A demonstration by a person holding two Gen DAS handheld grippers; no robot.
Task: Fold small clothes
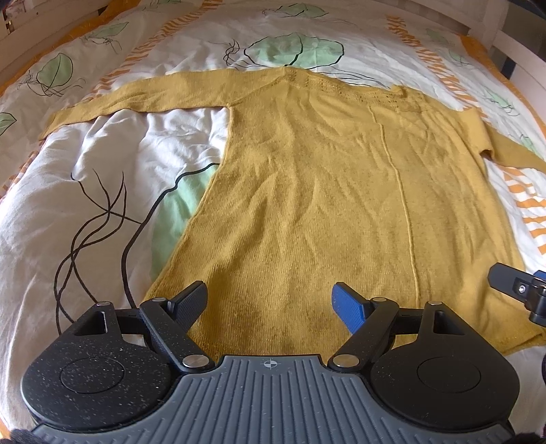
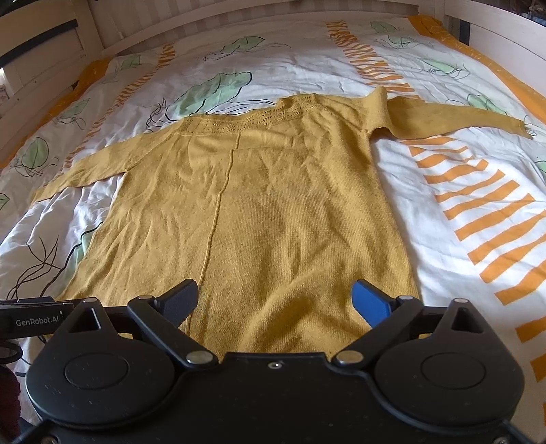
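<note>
Two grippers, left (image 1: 269, 300) and right (image 2: 274, 299), hover at the hem of the mustard sweater (image 1: 324, 191), jaws spread and holding nothing. You have it flat on the bed's leaf-print duvet (image 2: 443, 191), sleeves out, nothing folded yet. Next, probably pinch a hem corner or sleeve. Beyond the collar stands a pale slatted headboard (image 2: 259, 17).

sweater (image 1: 334, 191): matt mustard knit, lacy yoke. duvet cover (image 2: 460, 191): wrinkled printed cotton-like cloth. left gripper (image 1: 269, 300): speckled matt black plastic, metal pivots.
</note>
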